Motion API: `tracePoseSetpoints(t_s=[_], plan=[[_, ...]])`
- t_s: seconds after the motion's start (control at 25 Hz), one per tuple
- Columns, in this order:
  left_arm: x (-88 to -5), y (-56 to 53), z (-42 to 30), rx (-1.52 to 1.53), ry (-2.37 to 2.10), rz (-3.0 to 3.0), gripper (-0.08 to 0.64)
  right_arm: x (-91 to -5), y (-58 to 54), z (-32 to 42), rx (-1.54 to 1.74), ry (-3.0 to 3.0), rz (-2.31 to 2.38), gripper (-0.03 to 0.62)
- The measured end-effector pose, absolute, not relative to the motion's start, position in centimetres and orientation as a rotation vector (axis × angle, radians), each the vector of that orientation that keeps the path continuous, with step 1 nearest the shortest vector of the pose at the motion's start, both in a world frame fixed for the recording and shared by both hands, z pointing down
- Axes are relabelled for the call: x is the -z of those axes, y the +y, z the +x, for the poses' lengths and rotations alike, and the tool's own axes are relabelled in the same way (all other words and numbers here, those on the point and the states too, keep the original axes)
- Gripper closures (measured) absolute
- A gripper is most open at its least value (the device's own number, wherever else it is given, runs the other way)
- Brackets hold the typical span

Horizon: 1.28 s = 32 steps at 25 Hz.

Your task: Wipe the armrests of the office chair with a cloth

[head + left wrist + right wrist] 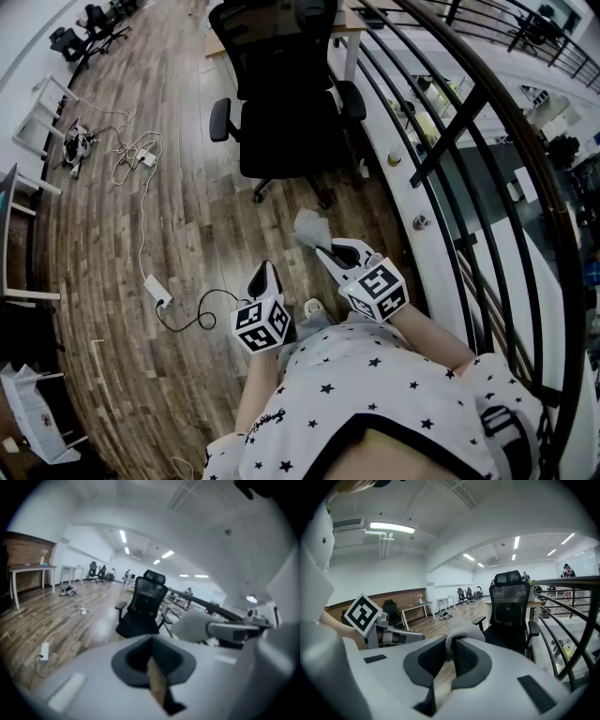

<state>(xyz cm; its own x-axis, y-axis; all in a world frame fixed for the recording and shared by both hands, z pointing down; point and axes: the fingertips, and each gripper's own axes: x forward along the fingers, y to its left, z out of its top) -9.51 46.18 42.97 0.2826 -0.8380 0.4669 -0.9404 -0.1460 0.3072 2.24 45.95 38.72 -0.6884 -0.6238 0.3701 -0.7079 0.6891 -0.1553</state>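
The black office chair stands on the wooden floor ahead of me, and both grippers are well short of it. Its armrests are bare. My right gripper is shut on a grey cloth, which bunches out past the jaws. In the right gripper view the cloth sits in front of the chair. My left gripper hangs lower left of the right one, shut with nothing in it. The left gripper view shows the chair and the cloth.
A black railing and white ledge run along the right, close to the chair. Behind the chair stands a desk. A power strip and loose cables lie on the floor to the left.
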Motion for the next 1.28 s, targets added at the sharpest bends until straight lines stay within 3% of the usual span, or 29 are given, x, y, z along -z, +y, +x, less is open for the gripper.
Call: tracePoseSetpoints(t_s=[0.4, 1.28], plan=[[-43.3, 47.8, -8.8, -0.259, -1.599, 2.031, 0.554, -39.2, 47.5, 3.1, -0.412, -2.615, 1.060, 0.561], [-44.0, 44.1, -14.3, -0.245, -1.601, 2.013, 0.554, -40.1, 43.7, -2.5, -0.444, -2.608, 1.020, 0.561]])
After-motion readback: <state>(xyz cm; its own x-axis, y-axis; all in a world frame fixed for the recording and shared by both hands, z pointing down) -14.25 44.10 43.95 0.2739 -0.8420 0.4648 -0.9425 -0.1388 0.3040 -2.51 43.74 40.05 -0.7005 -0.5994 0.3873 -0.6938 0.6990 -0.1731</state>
